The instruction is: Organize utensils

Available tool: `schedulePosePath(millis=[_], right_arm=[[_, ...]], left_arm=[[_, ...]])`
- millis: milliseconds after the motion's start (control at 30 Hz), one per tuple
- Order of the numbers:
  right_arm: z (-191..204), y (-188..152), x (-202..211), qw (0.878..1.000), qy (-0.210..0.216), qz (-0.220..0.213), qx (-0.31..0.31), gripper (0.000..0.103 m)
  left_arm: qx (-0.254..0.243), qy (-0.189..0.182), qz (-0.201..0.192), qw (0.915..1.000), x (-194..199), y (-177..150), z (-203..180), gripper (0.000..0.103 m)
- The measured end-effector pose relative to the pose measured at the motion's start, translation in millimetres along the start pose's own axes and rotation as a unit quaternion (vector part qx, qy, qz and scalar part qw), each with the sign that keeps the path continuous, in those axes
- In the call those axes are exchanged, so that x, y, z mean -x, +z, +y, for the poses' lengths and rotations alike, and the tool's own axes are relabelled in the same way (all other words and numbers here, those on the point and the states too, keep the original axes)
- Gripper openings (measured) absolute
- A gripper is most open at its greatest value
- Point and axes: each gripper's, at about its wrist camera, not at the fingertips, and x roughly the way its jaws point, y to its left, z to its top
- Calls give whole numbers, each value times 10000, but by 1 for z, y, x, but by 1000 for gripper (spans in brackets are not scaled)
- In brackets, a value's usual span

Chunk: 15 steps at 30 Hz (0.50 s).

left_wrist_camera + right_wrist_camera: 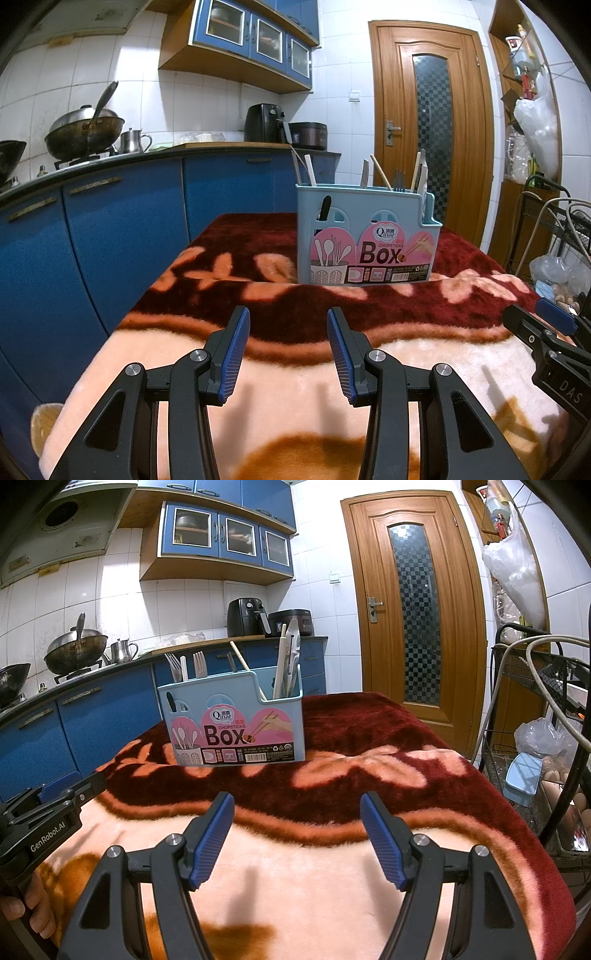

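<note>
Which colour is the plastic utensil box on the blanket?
The utensil box is light blue, with a pink label on its front; the right wrist view shows it best.

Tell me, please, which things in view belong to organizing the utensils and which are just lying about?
Belongs to the job: blue chopsticks box; forks, chopsticks standing in it; left gripper; right gripper.

Lying about: wok, metal pot, air fryer, blanket.
</note>
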Motion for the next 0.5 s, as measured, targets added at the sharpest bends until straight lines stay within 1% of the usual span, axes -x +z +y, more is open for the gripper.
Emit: schedulePosePath(millis=[500], right_arm=[[0, 0, 0, 10000, 1, 2, -2, 73]], left_arm=[[15, 14, -1, 10000, 1, 0, 0, 44]])
